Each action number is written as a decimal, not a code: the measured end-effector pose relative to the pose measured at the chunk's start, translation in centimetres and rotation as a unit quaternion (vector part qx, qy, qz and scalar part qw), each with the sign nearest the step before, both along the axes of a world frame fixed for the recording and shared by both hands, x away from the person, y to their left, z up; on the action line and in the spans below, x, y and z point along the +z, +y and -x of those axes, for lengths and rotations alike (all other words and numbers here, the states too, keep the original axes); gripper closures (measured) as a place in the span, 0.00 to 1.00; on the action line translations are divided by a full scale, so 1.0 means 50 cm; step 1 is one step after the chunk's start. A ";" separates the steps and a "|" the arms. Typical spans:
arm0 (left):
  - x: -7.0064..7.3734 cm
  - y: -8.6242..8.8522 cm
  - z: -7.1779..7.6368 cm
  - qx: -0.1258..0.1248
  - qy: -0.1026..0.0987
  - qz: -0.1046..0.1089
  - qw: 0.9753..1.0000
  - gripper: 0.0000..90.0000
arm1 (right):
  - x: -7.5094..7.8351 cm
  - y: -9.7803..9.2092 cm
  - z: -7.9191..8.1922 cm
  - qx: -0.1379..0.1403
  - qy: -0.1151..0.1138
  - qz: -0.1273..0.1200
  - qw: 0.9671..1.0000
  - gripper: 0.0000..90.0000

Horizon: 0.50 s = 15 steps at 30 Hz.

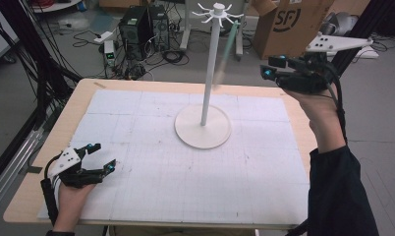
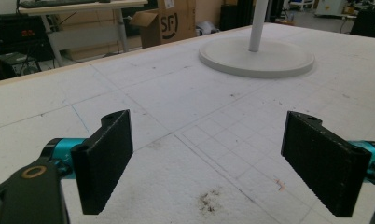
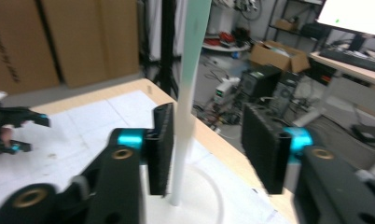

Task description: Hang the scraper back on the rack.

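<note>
A white stand (image 1: 208, 73) with a round base (image 1: 203, 132) rises from the middle of the table, with a ring of hooks (image 1: 218, 11) at its top. A long green-and-pale strip (image 1: 226, 49) hangs, blurred, from a hook on the right side. My right gripper (image 1: 270, 66) is held up in the air to the right of the strip, open. In the right gripper view the strip (image 3: 189, 70) hangs between the jaws of the right gripper (image 3: 209, 116), nearer the left one. My left gripper (image 1: 104, 156) rests open on the table's front left, nothing between the jaws of the left gripper (image 2: 209, 119).
A white gridded mat (image 1: 151, 162) covers the wooden table (image 1: 82, 93). Behind the table stand a cardboard box (image 1: 291, 24), computer towers (image 1: 136, 24) and loose cables on the floor. The stand's base (image 2: 258, 58) lies ahead of the left gripper.
</note>
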State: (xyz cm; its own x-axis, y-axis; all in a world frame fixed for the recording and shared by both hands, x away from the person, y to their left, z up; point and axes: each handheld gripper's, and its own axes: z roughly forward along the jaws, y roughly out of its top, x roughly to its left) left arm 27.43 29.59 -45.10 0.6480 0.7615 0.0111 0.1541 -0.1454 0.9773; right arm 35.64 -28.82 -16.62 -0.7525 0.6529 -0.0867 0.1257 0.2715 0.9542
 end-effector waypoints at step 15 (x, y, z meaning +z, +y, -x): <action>0.000 0.004 -0.002 -0.005 0.005 0.009 1.000 0.19 | -0.283 -0.058 0.077 0.000 0.019 -0.033 0.999 0.24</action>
State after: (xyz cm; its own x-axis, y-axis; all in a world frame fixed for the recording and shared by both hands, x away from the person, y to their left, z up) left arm 27.52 29.79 -45.10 0.6555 0.7551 -0.0095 0.1624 -0.1287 0.9783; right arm 31.80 -31.74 -30.79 -0.7545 0.6561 -0.0146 0.1627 0.2086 0.9644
